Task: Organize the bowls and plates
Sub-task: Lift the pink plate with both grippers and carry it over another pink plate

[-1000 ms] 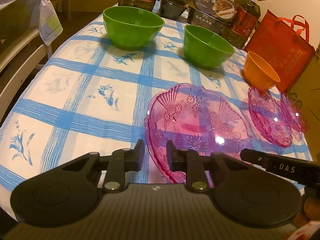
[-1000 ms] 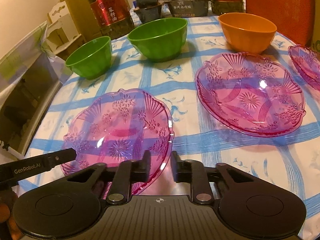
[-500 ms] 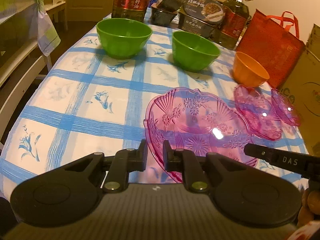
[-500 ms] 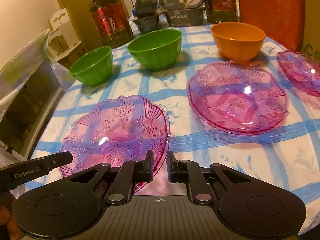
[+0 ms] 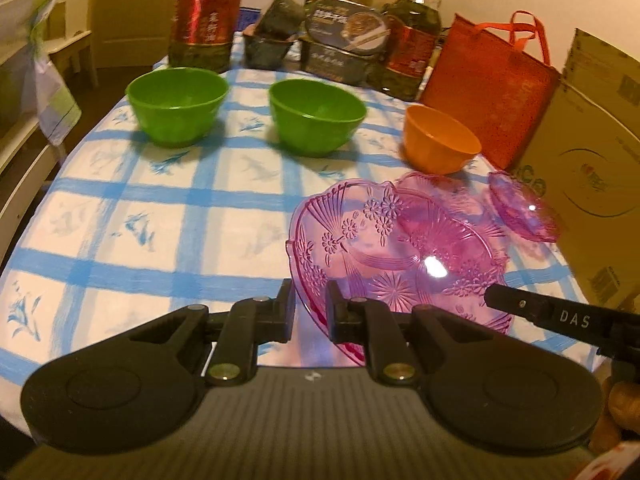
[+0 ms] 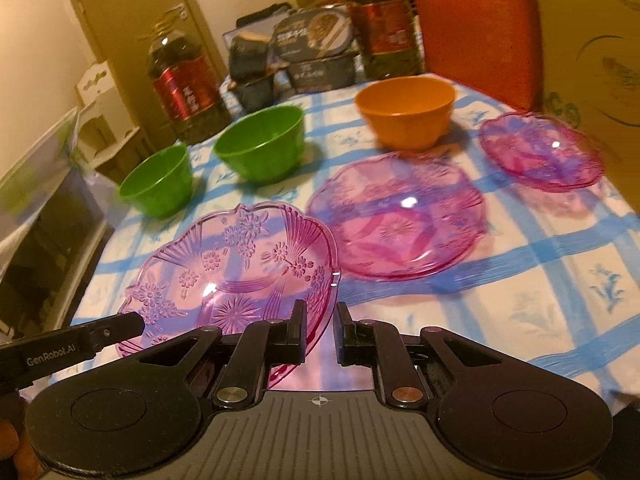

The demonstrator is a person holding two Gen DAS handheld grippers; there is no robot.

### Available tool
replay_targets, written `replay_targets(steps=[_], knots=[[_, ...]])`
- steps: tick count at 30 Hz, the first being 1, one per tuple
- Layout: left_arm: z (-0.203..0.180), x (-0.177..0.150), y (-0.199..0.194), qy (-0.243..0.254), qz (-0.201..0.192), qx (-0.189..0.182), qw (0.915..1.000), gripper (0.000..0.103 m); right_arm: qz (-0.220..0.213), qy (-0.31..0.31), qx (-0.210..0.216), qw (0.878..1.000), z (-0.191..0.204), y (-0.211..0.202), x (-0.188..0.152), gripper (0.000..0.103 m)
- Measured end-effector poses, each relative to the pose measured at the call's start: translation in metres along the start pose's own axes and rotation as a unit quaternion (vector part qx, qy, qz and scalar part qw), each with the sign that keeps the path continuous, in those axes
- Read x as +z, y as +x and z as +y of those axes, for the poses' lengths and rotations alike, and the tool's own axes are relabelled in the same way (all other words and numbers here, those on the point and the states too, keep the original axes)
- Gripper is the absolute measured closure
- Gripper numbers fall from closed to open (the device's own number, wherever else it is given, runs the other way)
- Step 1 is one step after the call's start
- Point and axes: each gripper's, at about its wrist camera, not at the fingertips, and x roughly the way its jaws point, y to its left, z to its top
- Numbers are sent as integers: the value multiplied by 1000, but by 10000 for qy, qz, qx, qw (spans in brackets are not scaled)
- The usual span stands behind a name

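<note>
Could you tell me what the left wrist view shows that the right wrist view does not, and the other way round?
Only the left wrist view shows the left gripper from behind, closed on the near pink plate, and the orange bag's handles. Only the right wrist view shows the right gripper, closed on that plate's opposite rim, and bare cloth between the middle pink plate and the far one. Both show two green bowls, the orange bowl, oil bottles and the checked tablecloth.

Bowls (image 5: 318,116) behind plates (image 6: 396,212) on table (image 5: 120,216)
</note>
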Motion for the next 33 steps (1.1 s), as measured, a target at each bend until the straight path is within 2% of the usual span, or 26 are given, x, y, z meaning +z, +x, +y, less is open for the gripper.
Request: replay_targets(steps=[9,17,23,33], knots=[[-39,17,19,226,-20,-167,9996,90,-294,112,-170,9994,-32,-11,14,89],[-71,38,50,348,-68,-350,9988,89,-449,50,-449,9980,-62,-4,38,89],[-86,50,83,340,61,-401,9986,89,-402,14,-620,9973,-81,15,53,89],[-99,57,116,475,145,-385,9980,89,-269,-94,-775,9966,-103,45,66,89]])
